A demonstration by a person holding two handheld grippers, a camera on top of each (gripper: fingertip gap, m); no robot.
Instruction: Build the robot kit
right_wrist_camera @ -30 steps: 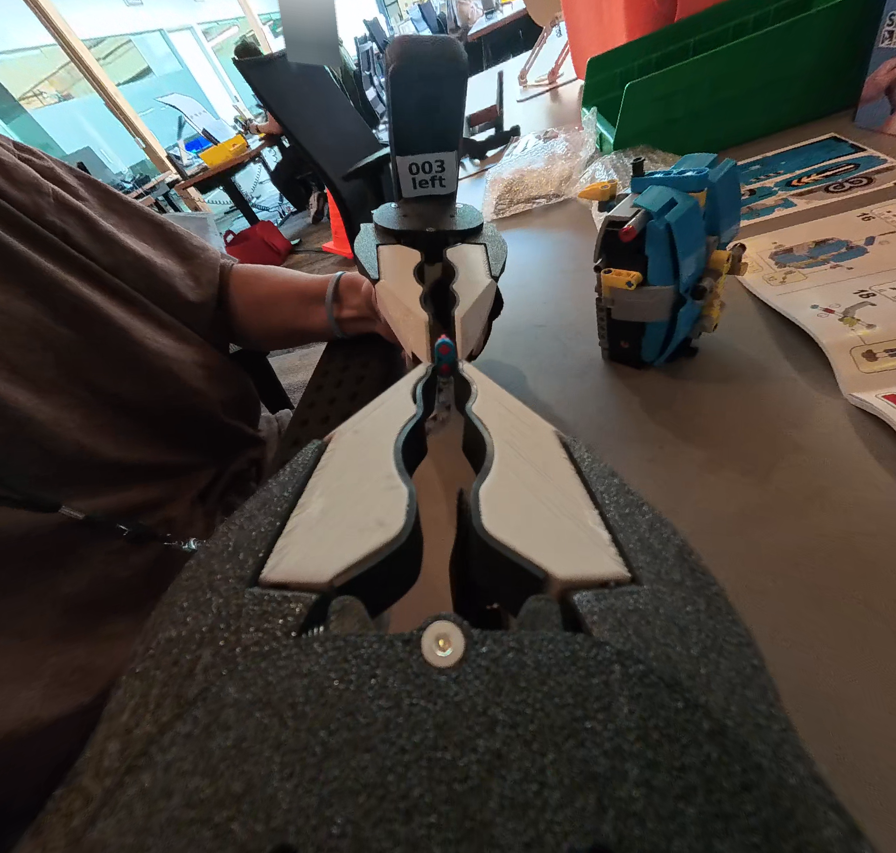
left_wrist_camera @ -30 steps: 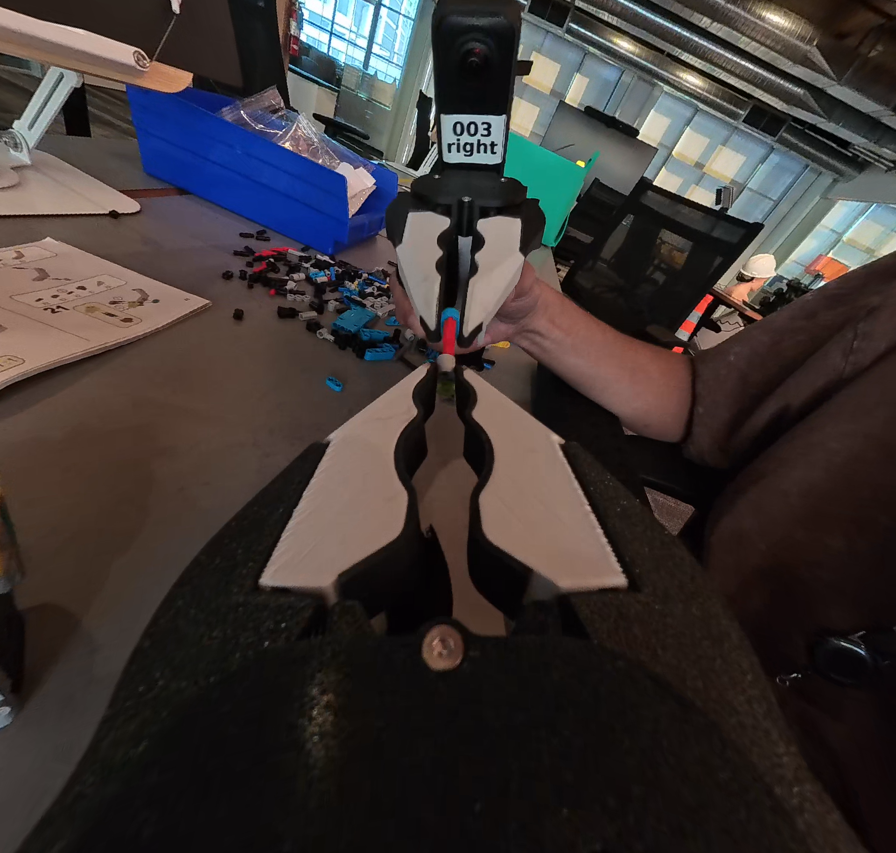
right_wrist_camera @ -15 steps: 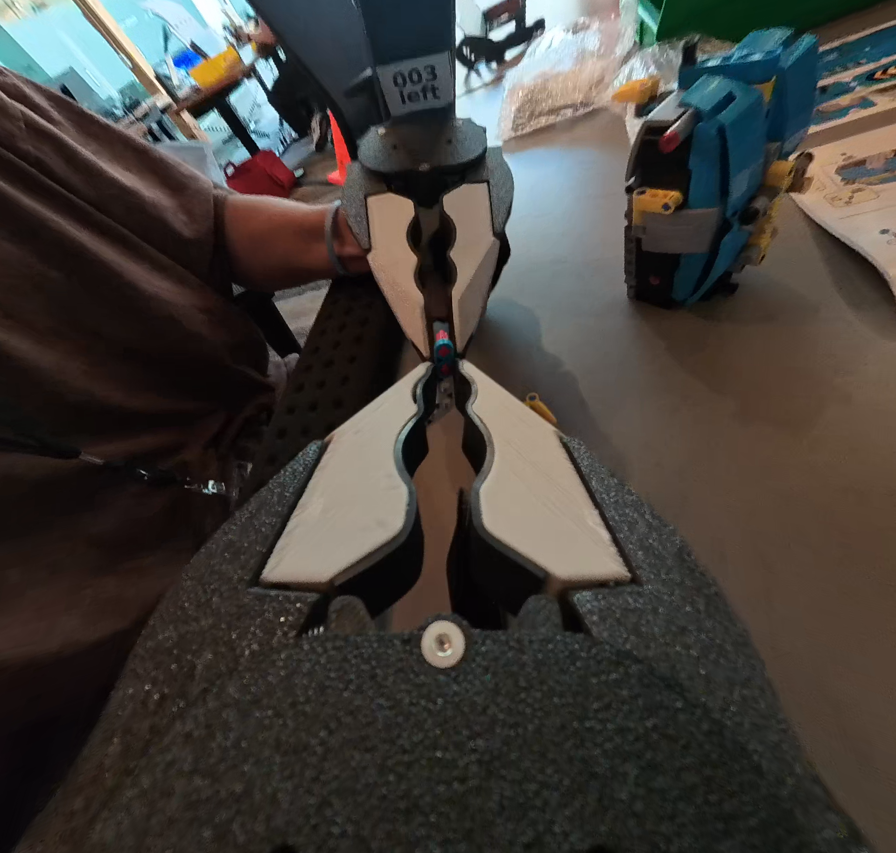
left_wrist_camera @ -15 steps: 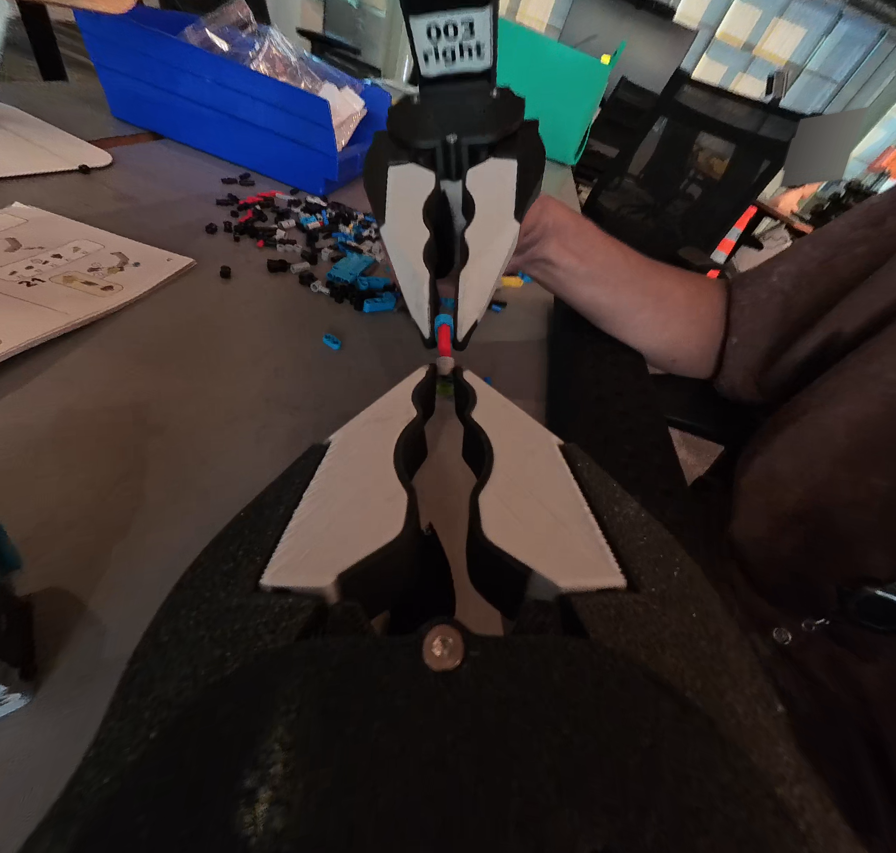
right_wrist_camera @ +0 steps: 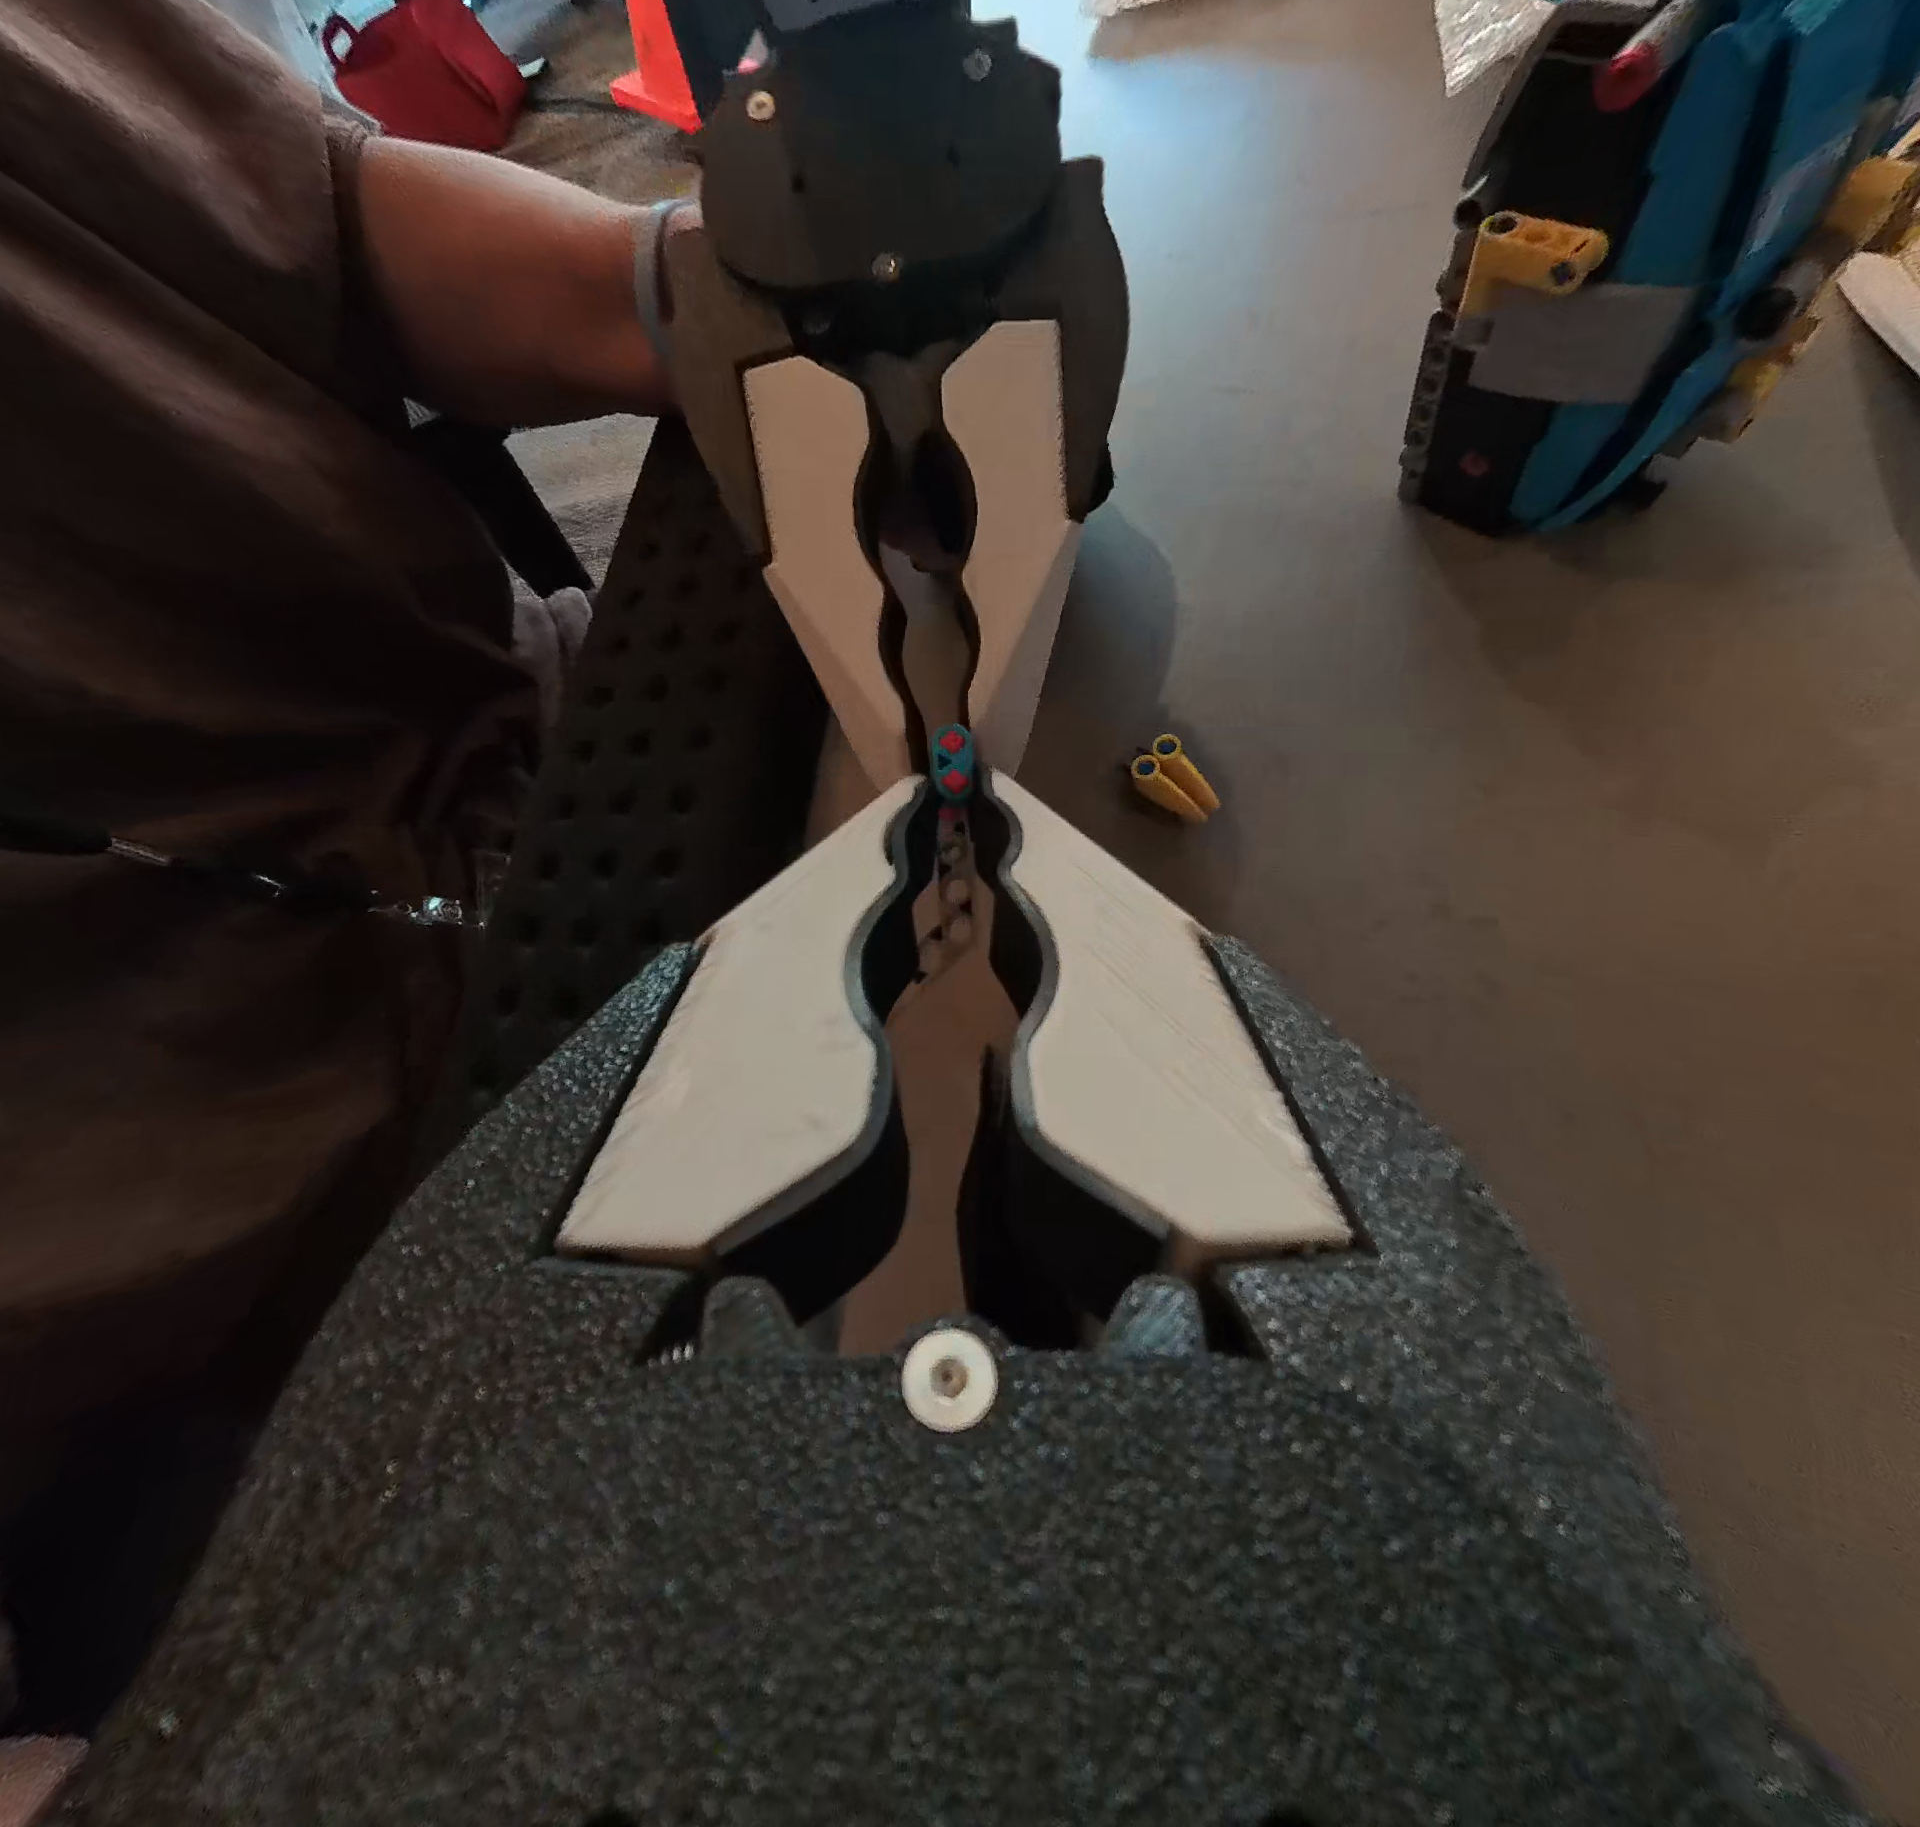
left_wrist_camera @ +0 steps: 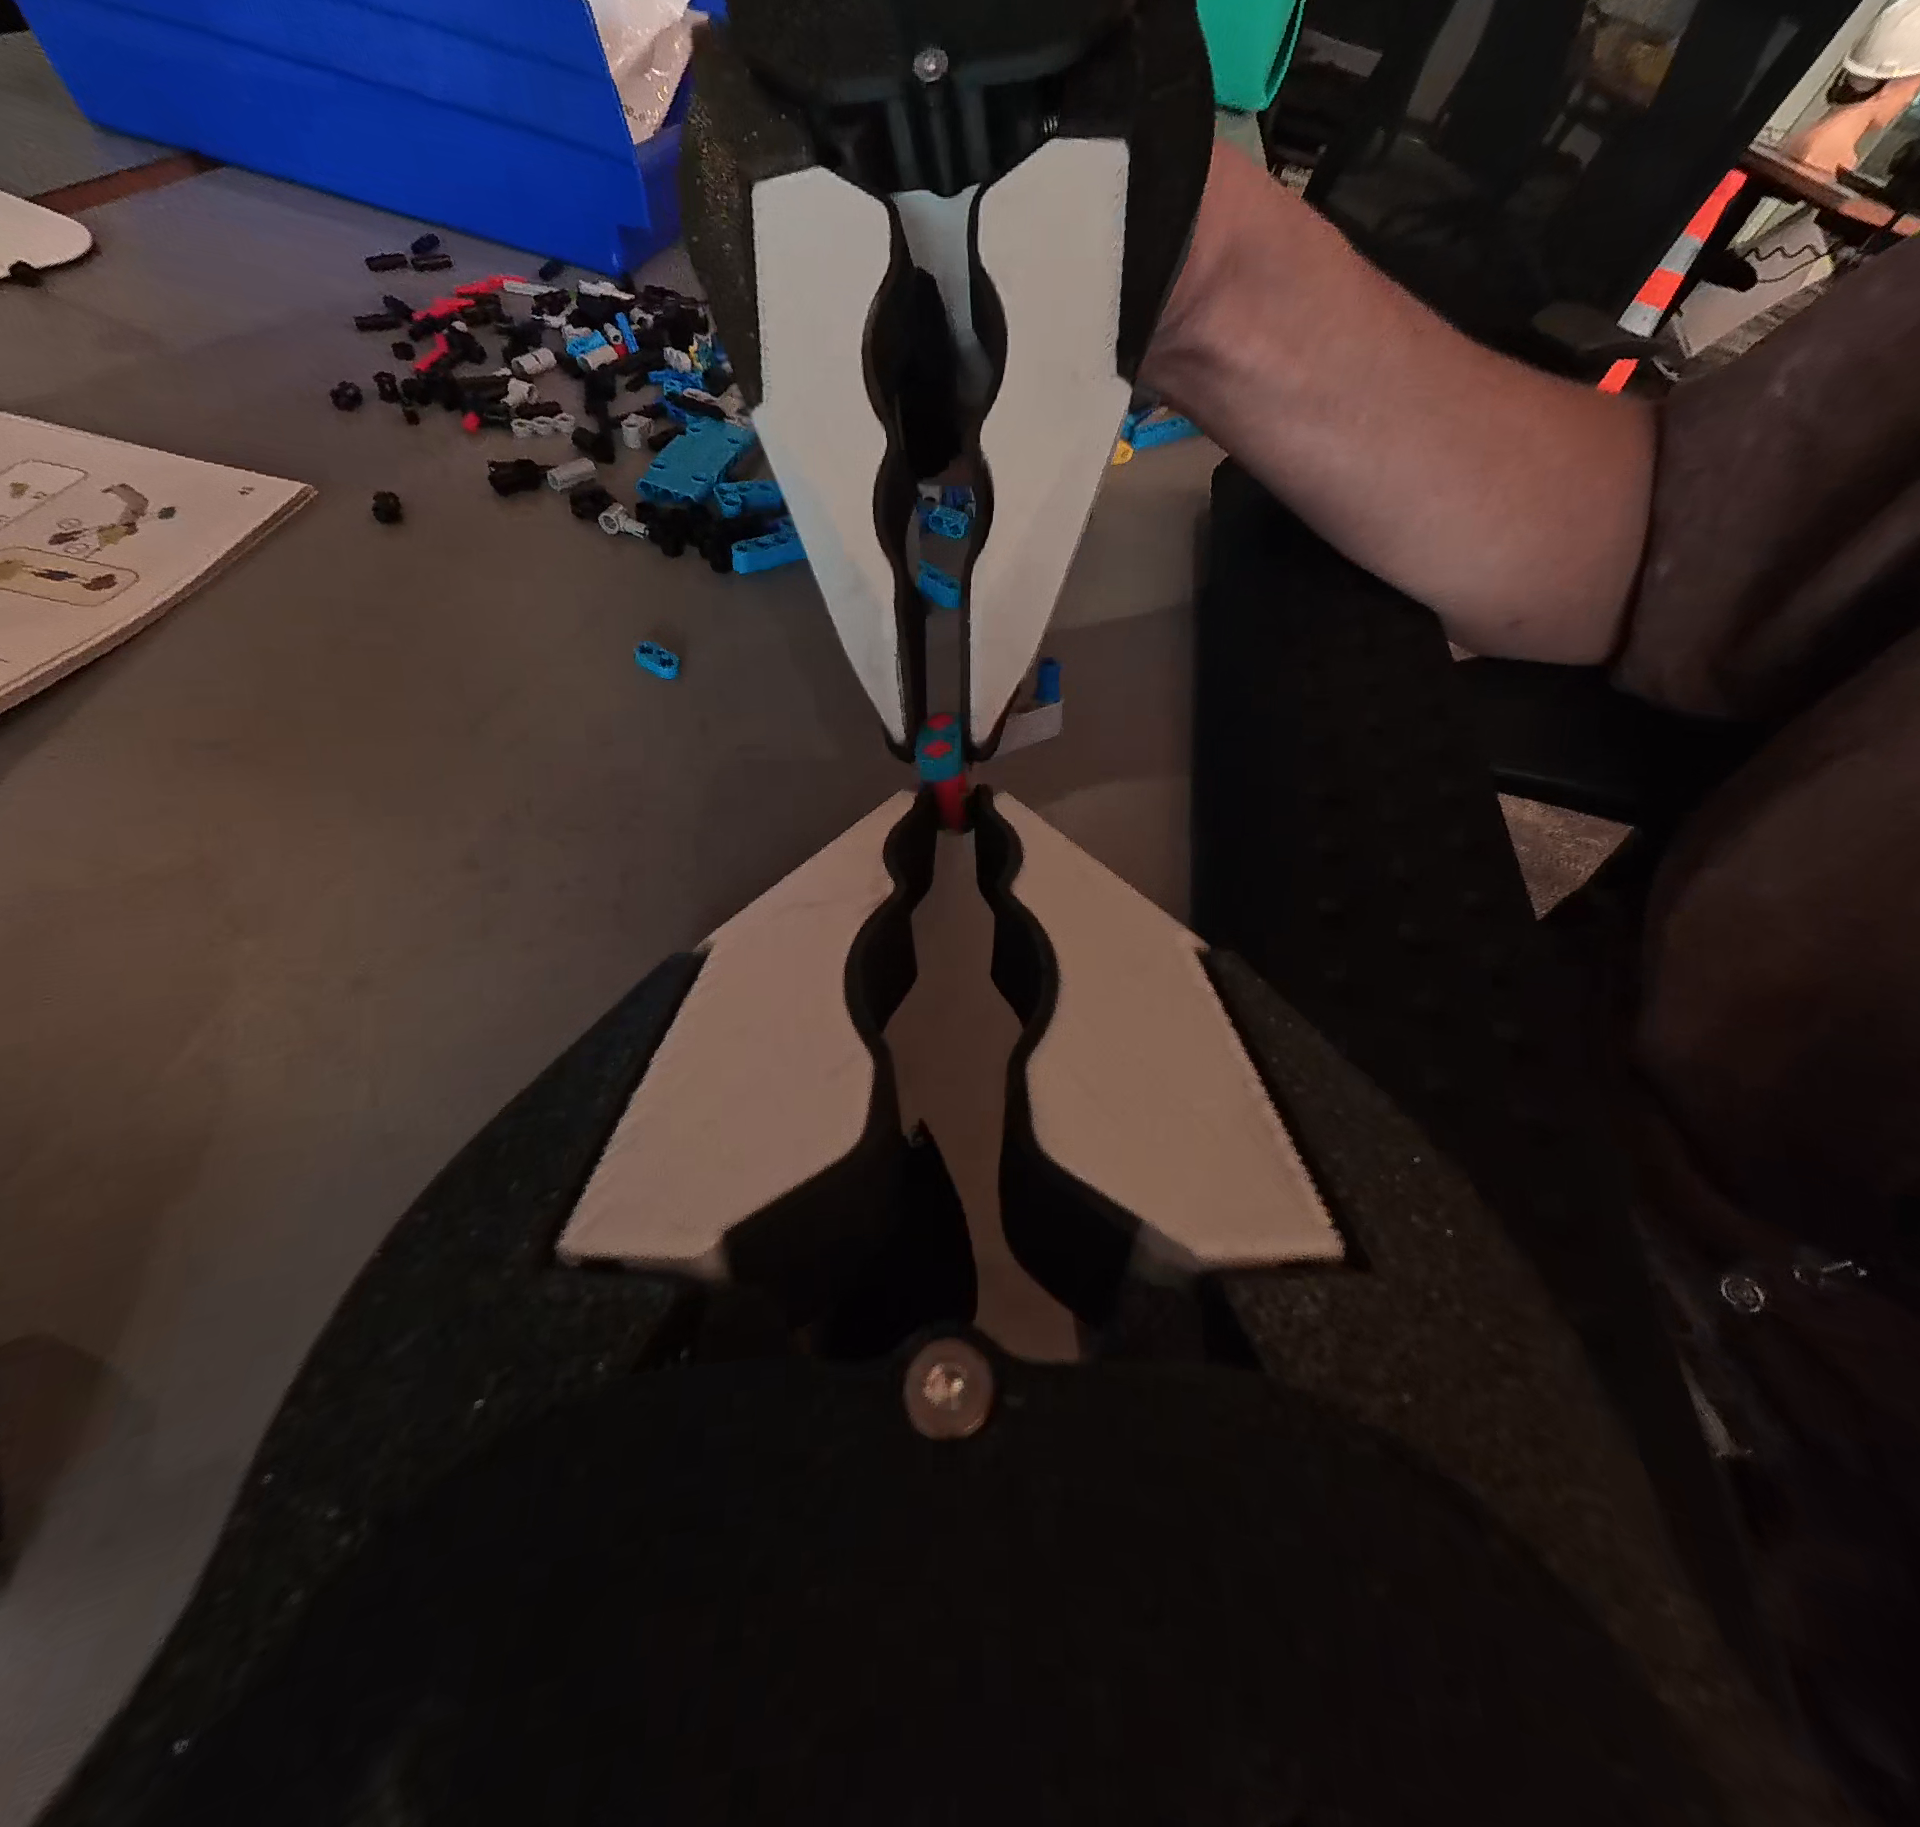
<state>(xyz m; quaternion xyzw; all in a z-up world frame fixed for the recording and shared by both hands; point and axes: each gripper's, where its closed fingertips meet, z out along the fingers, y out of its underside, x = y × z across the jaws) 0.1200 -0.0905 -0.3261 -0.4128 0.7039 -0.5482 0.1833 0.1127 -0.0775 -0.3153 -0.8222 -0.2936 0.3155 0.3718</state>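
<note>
Left wrist view: left gripper (left_wrist_camera: 943,809), jaws clenched on a red pin (left_wrist_camera: 948,803), meets the right gripper (left_wrist_camera: 940,738) above the worktop's (left_wrist_camera: 416,842) near edge.

Right wrist view: right gripper (right_wrist_camera: 954,790), jaws clamped on a teal connector (right_wrist_camera: 952,764). Judged light, rigid, slippery; best gripped across its flat sides.

Both wide-angle views are dim in the foreground, the dark foam body of each tool (left_wrist_camera: 945,811) nearly black in the left wrist view. Daylight enters from windows far behind, brightening the grey tabletop (right_wrist_camera: 1455,842) in the right wrist view, where the opposite tool (right_wrist_camera: 951,775) casts a soft shadow. Straight lines bow near the edges, and the blue brick model (right_wrist_camera: 1662,250) at upper right is smeared by blur.
</note>
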